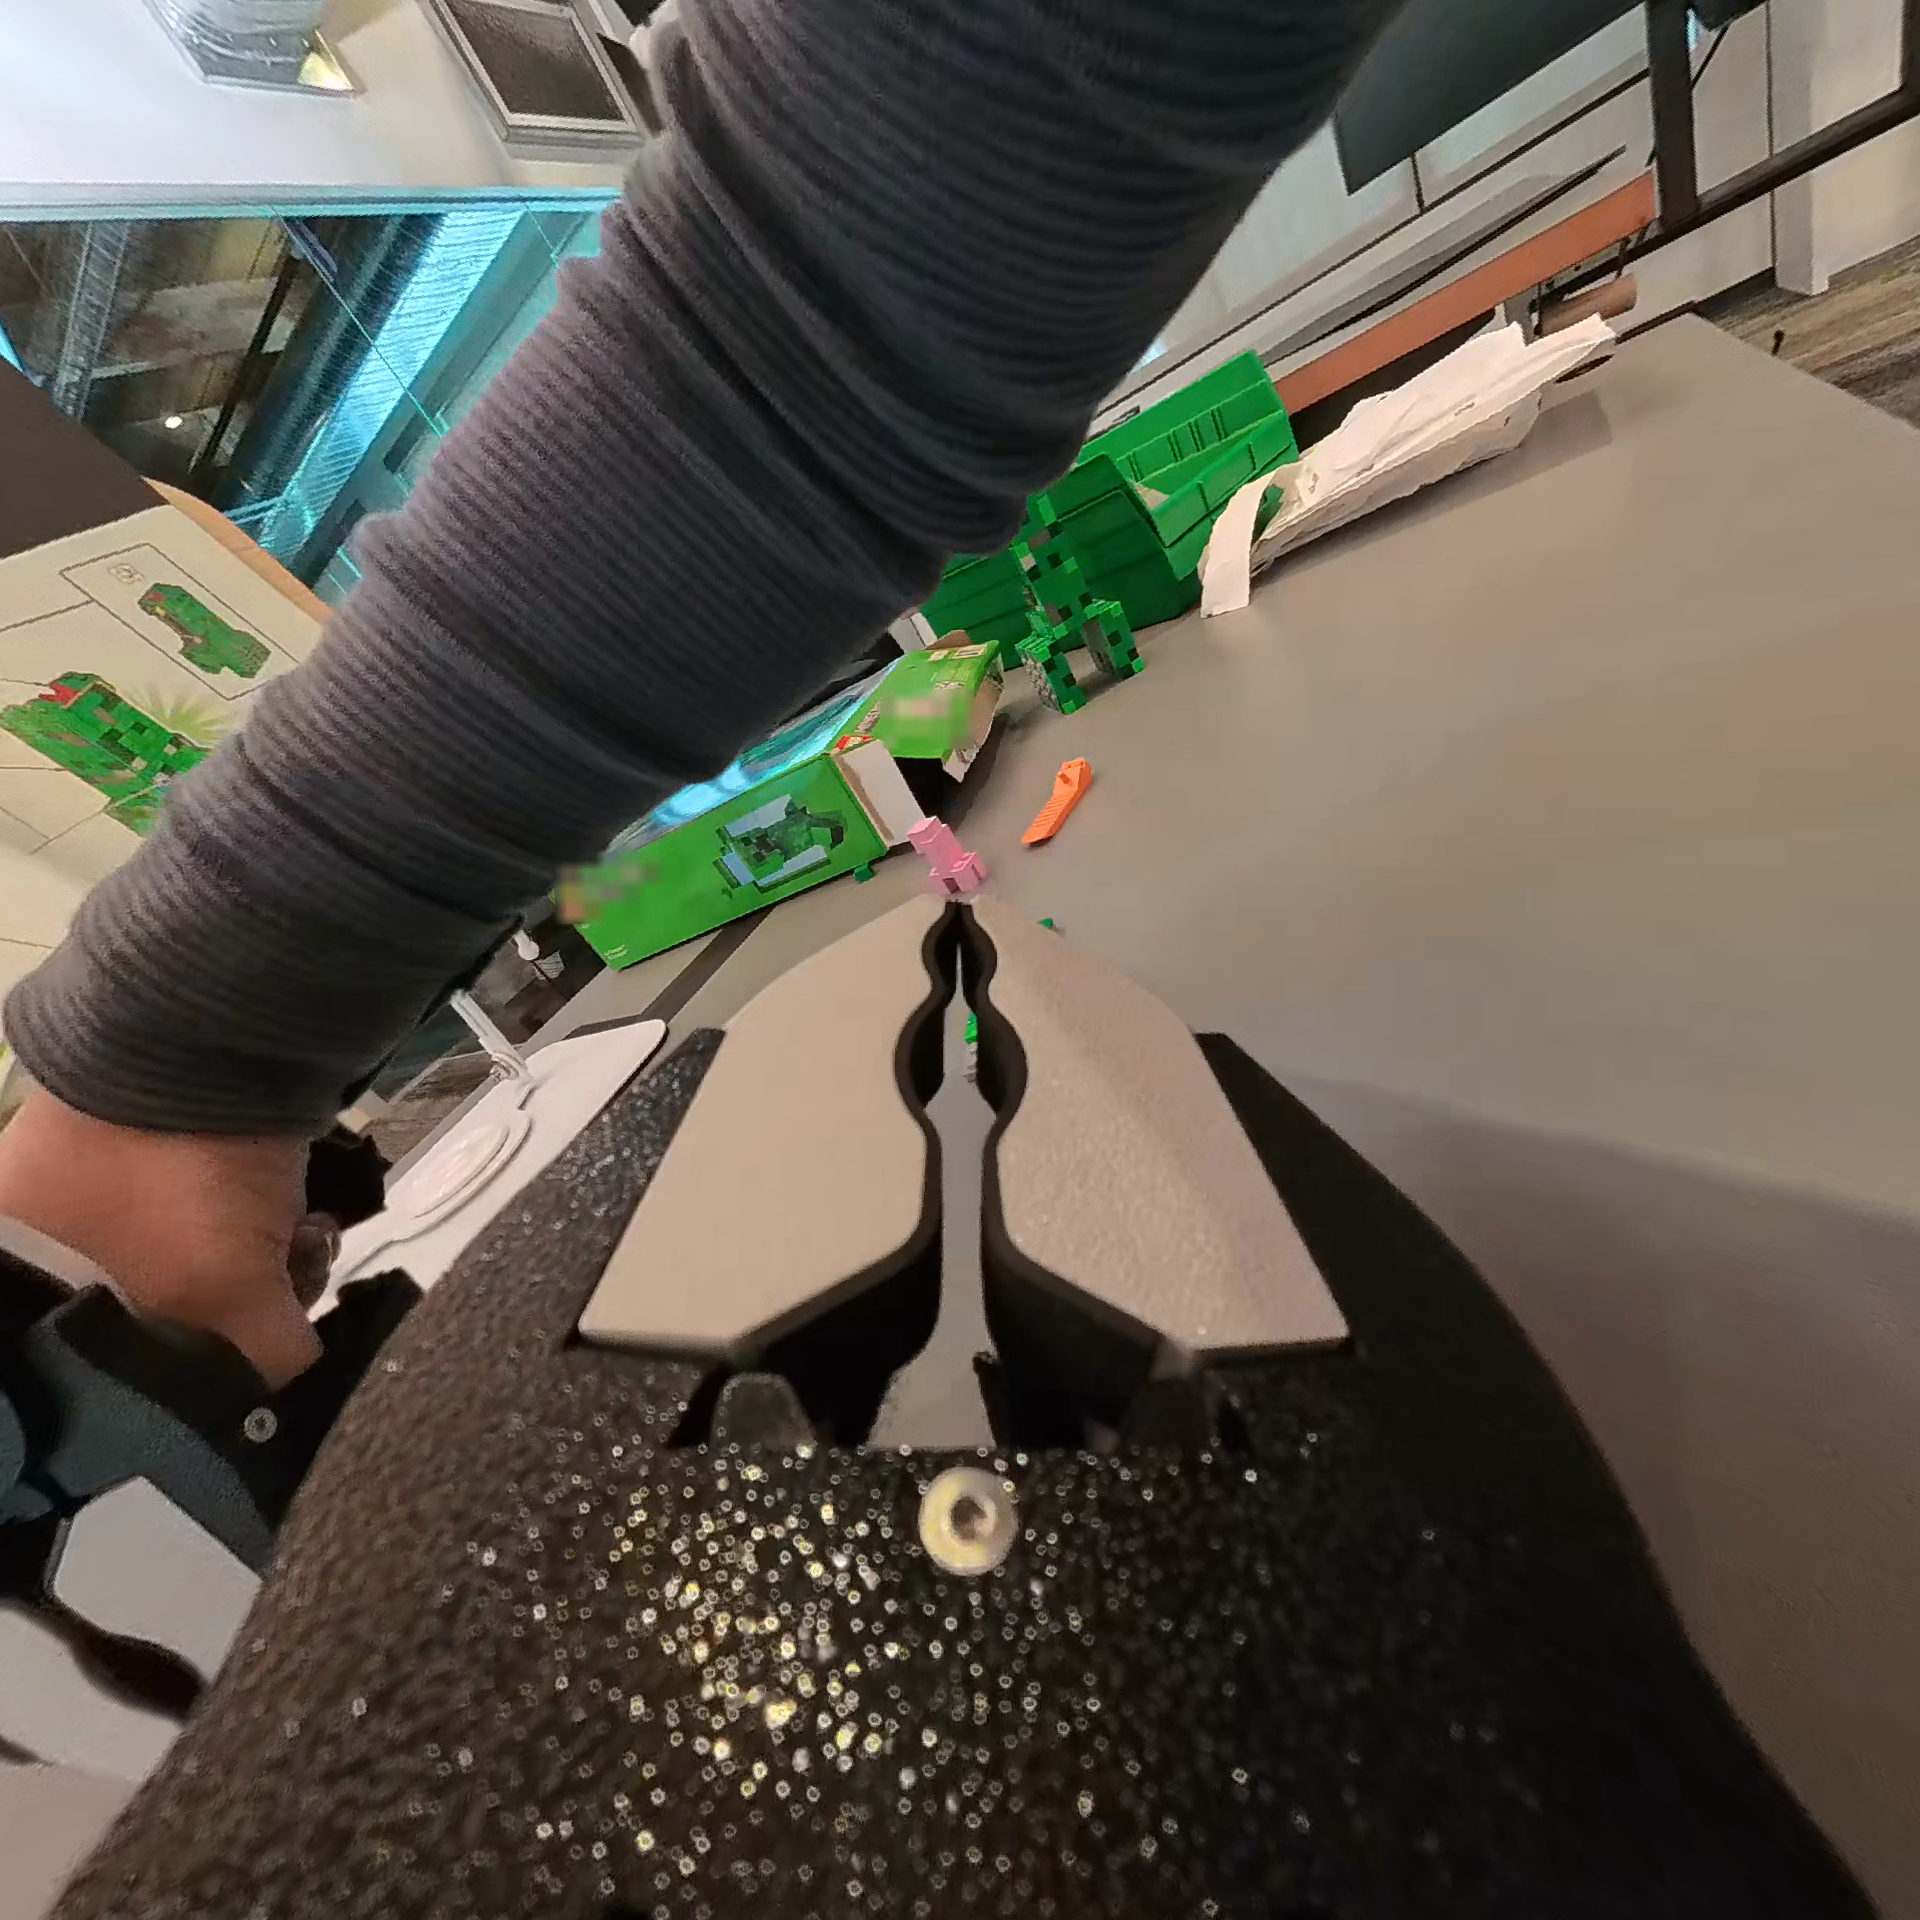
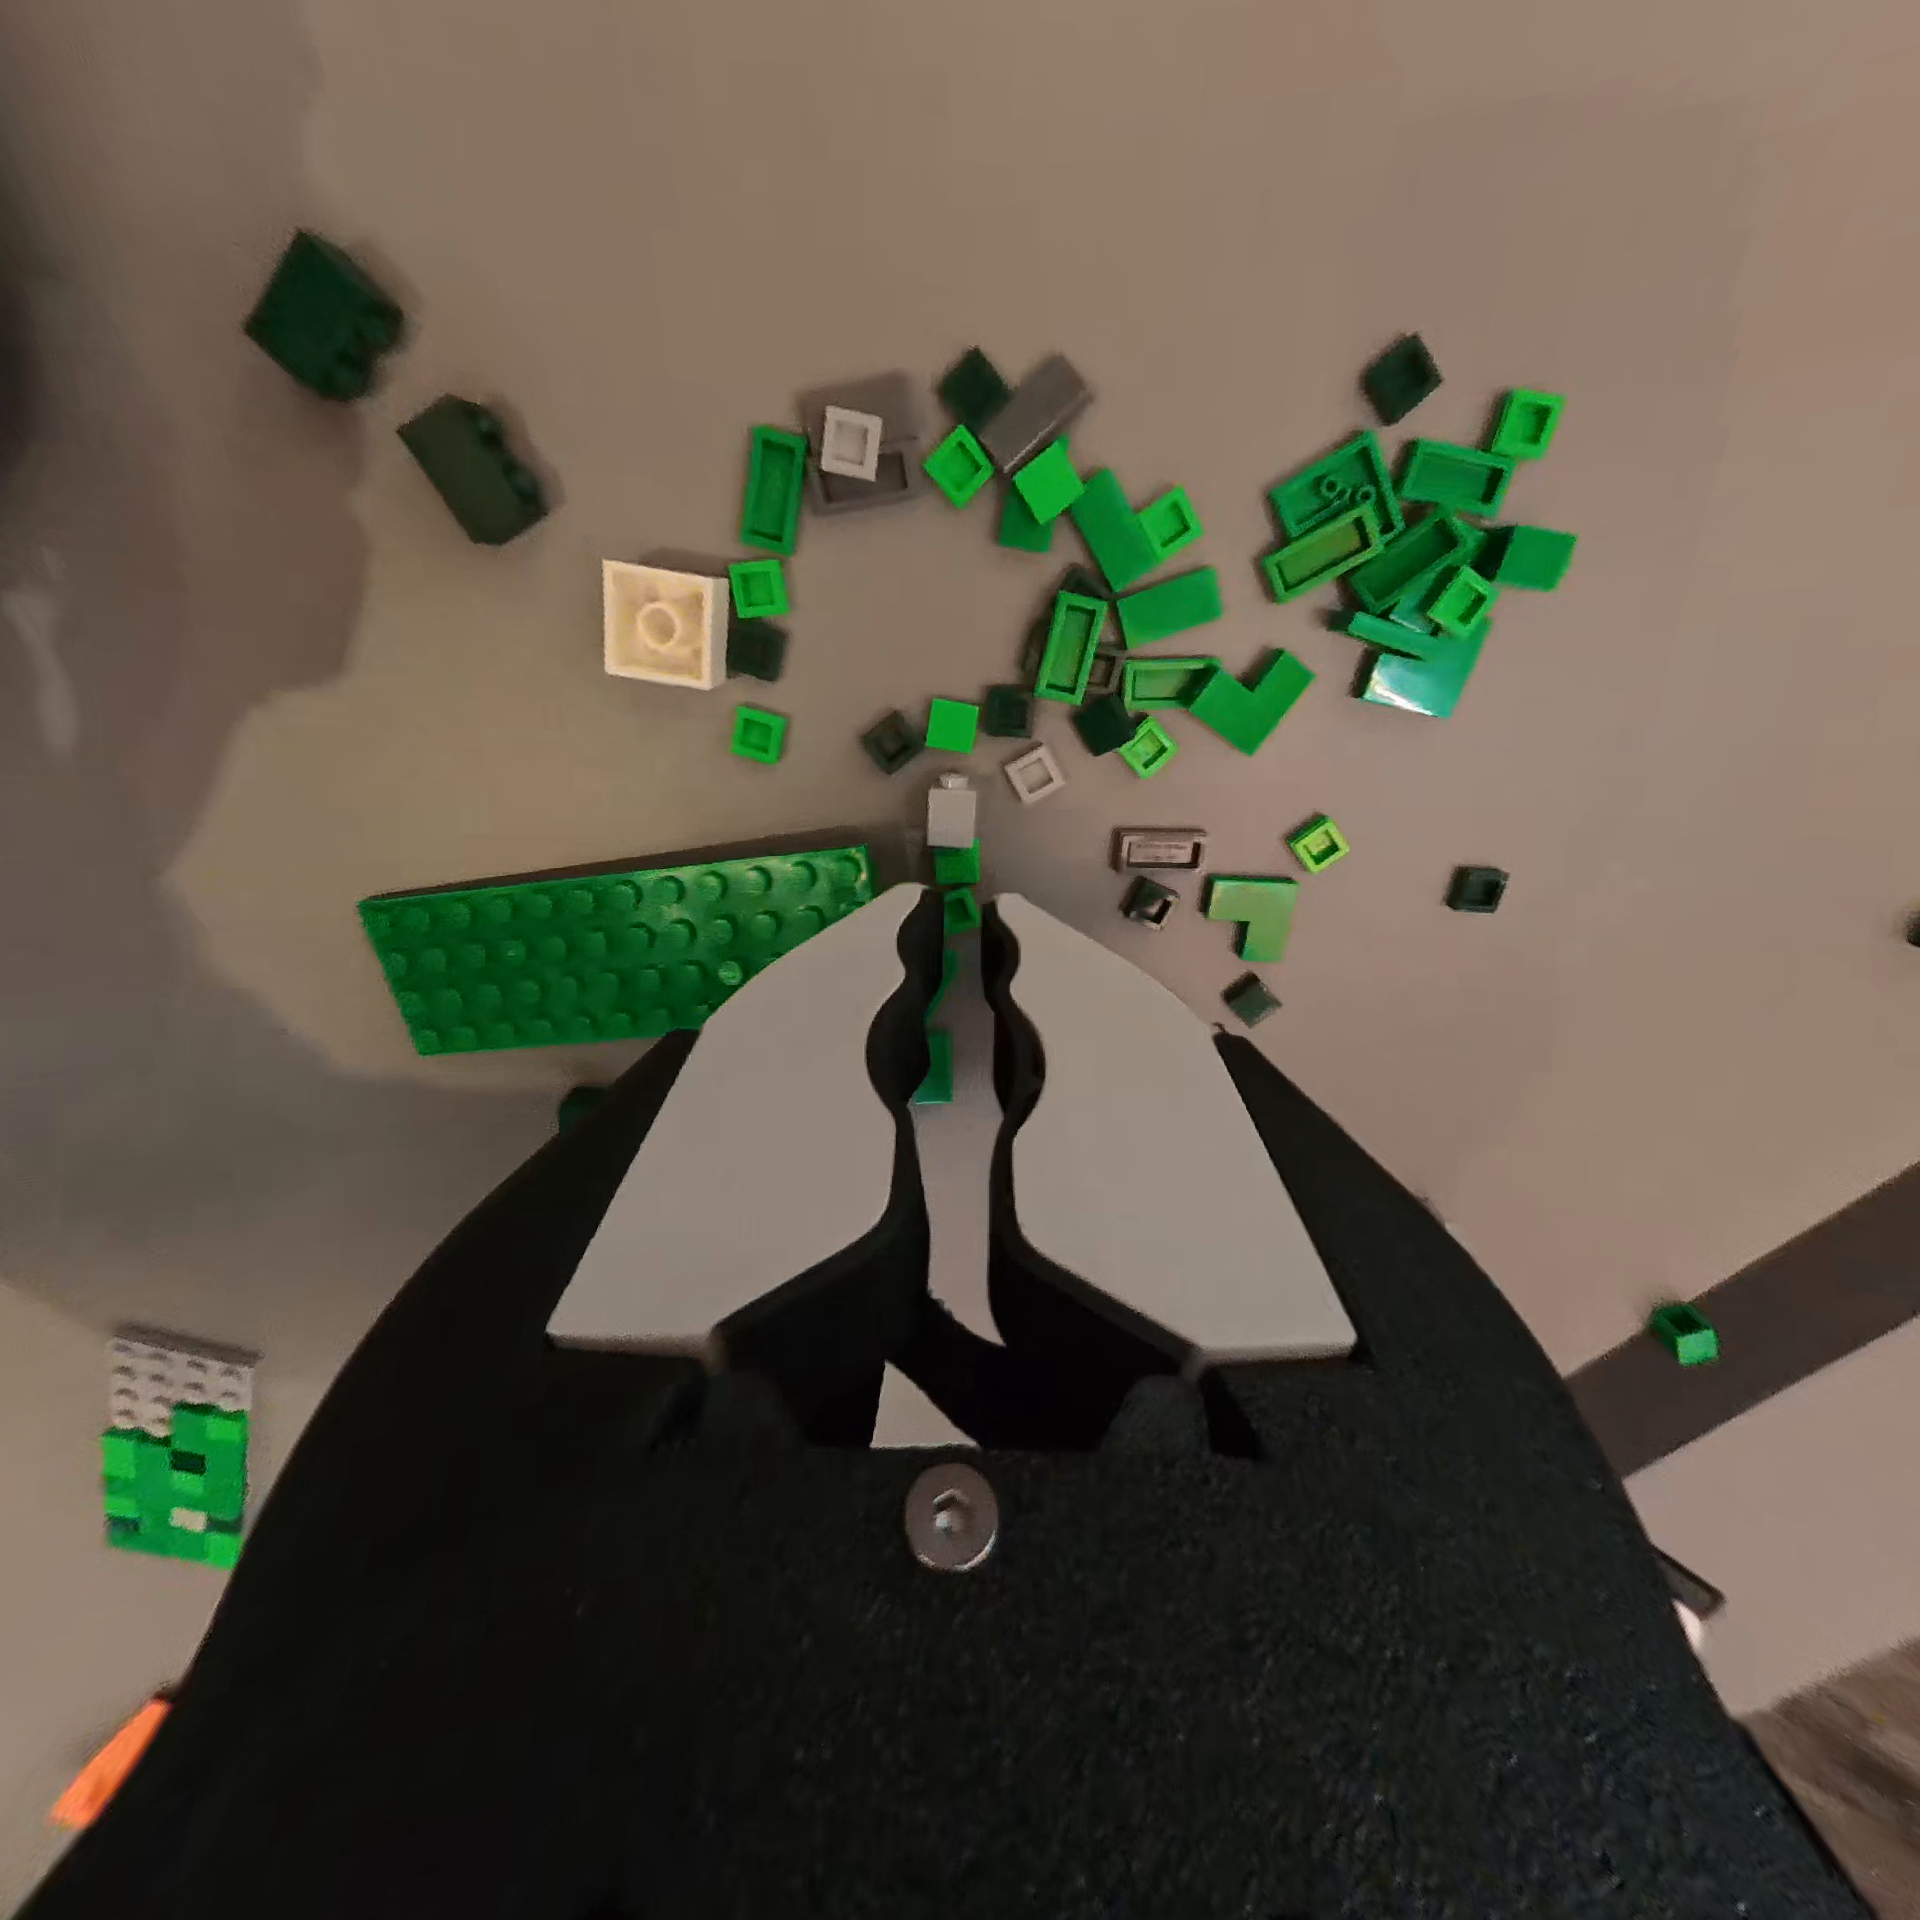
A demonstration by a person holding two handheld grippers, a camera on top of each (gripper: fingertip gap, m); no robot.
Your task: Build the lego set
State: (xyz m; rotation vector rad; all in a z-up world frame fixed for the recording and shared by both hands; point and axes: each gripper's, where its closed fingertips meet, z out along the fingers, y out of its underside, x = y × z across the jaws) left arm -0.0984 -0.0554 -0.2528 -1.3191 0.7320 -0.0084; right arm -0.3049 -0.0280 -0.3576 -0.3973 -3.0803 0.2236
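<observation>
The left tongs (image 1: 958,910) are pressed together on nothing, just short of a small pink brick animal (image 1: 948,858) on the grey worktop (image 1: 1455,831). The right tongs (image 2: 954,902) are narrow, with a green-and-grey brick stack (image 2: 954,847) between the tips, beside a green plate (image 2: 582,951); a grip cannot be told.

Left gripper (image 1: 958,910) is closed up tight, fingertips meeting with nothing between them, tilted so it looks out low across the table. A forearm in a dark ribbed sleeve (image 1: 644,540) crosses over it, and its hand (image 1: 145,1226) is wrapped around a black handle at the lower left. Right gripper (image 2: 961,900) points pretty much straight down, jaws only slightly apart, a narrow gap showing between the fingertips (image 2: 902,902).
</observation>
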